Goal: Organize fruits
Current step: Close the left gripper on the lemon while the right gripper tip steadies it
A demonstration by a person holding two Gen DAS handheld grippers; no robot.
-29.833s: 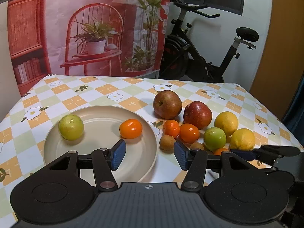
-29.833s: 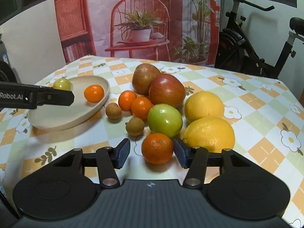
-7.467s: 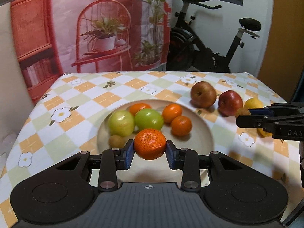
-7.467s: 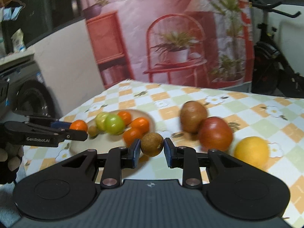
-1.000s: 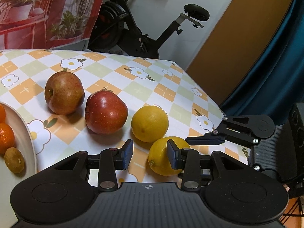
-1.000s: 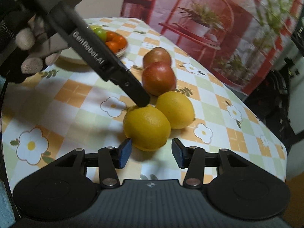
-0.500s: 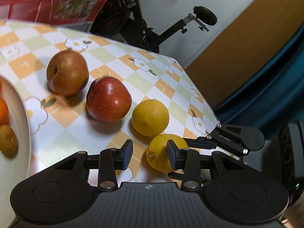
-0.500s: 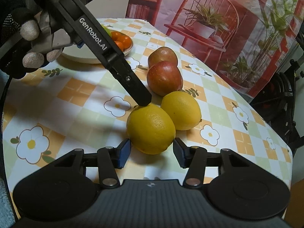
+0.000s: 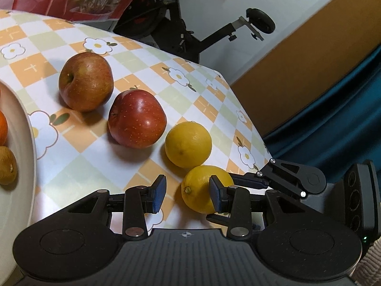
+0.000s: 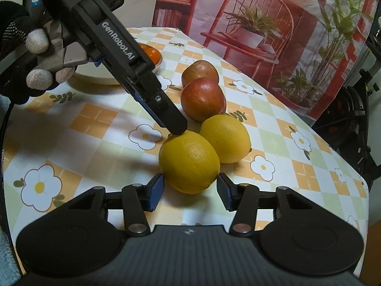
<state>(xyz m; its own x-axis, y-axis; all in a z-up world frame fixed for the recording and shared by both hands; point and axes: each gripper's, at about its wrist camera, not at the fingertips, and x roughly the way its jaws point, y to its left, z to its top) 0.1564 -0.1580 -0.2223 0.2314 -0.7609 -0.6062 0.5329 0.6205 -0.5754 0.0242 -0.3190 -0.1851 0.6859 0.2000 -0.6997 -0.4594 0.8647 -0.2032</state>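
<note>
Both grippers converge on the near yellow lemon (image 10: 189,161), low on the checked flower-print worktop (image 10: 100,116). The right gripper (image 10: 190,190) has its fingers spread either side, pads not visibly pressing; the left gripper (image 9: 187,191) is spread too, one tip at the lemon's eleven o'clock. Small oranges already sit in the cream plate (image 9: 22,109); the second lemon (image 10: 226,138), red apple (image 10: 202,102) and russet apple (image 10: 200,72) remain outside.
</note>
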